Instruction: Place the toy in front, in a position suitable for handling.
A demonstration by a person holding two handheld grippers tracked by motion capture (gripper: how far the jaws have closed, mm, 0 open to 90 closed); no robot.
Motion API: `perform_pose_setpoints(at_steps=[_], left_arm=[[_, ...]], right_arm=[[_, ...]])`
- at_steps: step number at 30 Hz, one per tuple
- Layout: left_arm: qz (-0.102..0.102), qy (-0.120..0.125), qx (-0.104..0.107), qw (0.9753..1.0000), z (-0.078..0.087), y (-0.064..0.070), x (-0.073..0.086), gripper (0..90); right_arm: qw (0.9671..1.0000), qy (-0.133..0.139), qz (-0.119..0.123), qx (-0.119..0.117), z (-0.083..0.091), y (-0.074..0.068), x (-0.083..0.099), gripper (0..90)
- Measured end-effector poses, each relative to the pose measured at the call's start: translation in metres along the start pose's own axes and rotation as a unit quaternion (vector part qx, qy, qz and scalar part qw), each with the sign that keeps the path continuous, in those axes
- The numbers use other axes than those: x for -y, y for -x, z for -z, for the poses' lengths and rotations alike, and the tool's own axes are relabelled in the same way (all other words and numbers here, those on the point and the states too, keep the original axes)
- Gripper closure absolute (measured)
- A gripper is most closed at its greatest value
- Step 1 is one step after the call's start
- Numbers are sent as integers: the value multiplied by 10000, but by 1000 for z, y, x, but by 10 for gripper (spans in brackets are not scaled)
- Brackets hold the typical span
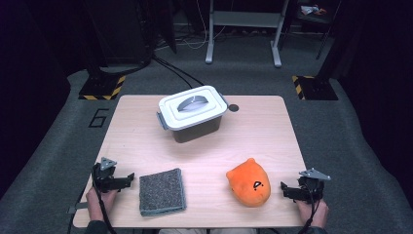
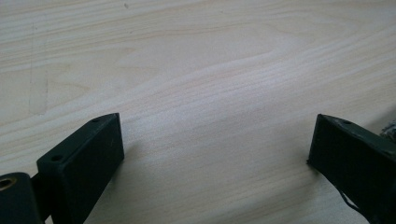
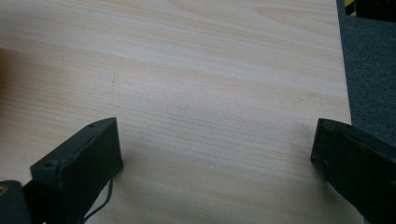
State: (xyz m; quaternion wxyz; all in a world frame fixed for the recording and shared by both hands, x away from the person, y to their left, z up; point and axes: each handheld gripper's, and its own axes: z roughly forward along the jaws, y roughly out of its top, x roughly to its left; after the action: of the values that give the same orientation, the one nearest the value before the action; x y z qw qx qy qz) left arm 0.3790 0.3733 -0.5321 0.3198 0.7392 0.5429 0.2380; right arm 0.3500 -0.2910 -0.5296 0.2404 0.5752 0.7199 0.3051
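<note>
Orange plush toy [image 1: 249, 188] lies on the light wood table [image 1: 253, 131] at front right, face side up w/ small black markings showing, just left of the right gripper [image 1: 284, 189] and apart from it. Folded grey cloth [image 1: 161, 191] sits flat at front left, between the toy and the left gripper [image 1: 130, 177], whose tips point toward the cloth's near corner from just beside it; touching or not can't be told from the high view. Both grippers rest low at the table's front edge, each held in a hand: left hand [image 1: 101, 197] at the left corner, right hand [image 1: 313, 209] at the right corner, cables trailing back off the edge. Left gripper view: left gripper [image 2: 215, 144] has jaws spread wide, nothing between them but bare wood grain; a scrap of grey cloth [image 2: 390, 129] peeks past the right jaw. Right gripper view: right gripper [image 3: 217, 142] likewise wide apart and holding nothing, bare table between the jaws, grey carpet floor [image 3: 369, 70] beyond the table edge at right. Farther back, near table centre, stands a lidded storage box [image 1: 193, 113] w/ white lid, grey clips and a grey handle lying flat on top, lid on. A small dark round spot [image 1: 234, 107] sits on the tabletop just right of the box.
</note>
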Motion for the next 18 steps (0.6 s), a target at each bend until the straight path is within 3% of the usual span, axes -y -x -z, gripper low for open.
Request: perform_pose_setpoints(at_steps=[18], left_arm=[[-6,-2,-3,10000,0,0,0,29]], right_arm=[[10000,-10,-1,9,0,0,0,10]])
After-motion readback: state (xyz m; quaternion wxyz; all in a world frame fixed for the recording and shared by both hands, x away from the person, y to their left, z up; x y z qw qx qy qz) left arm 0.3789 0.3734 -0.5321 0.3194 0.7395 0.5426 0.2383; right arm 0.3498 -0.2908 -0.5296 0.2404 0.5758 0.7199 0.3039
